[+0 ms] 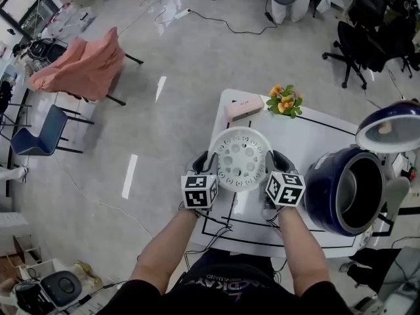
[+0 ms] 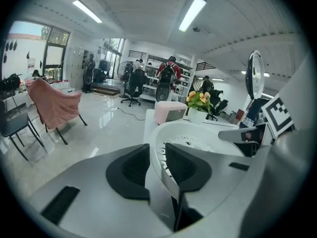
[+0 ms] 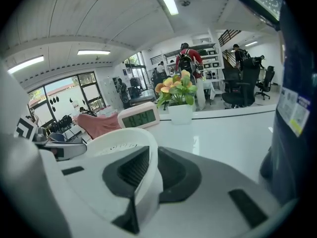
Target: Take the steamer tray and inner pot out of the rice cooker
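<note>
The white round steamer tray [image 1: 241, 158], full of holes, hangs just over the white table [image 1: 315, 140] between my two grippers. My left gripper [image 1: 209, 165] is shut on the tray's left rim [image 2: 157, 152], the wall pinched between both black pads. On the opposite side my right gripper [image 1: 272, 165] is shut on the right rim [image 3: 148, 170]. The dark blue rice cooker [image 1: 344, 189] stands at the table's right with its lid [image 1: 390, 128] raised. Its silver inner pot [image 1: 359, 188] sits inside.
A pink clock [image 1: 244, 107] and a small pot of flowers [image 1: 285, 101] stand at the table's far edge, just beyond the tray. A chair draped in pink cloth [image 1: 79, 64] and office chairs stand on the floor around.
</note>
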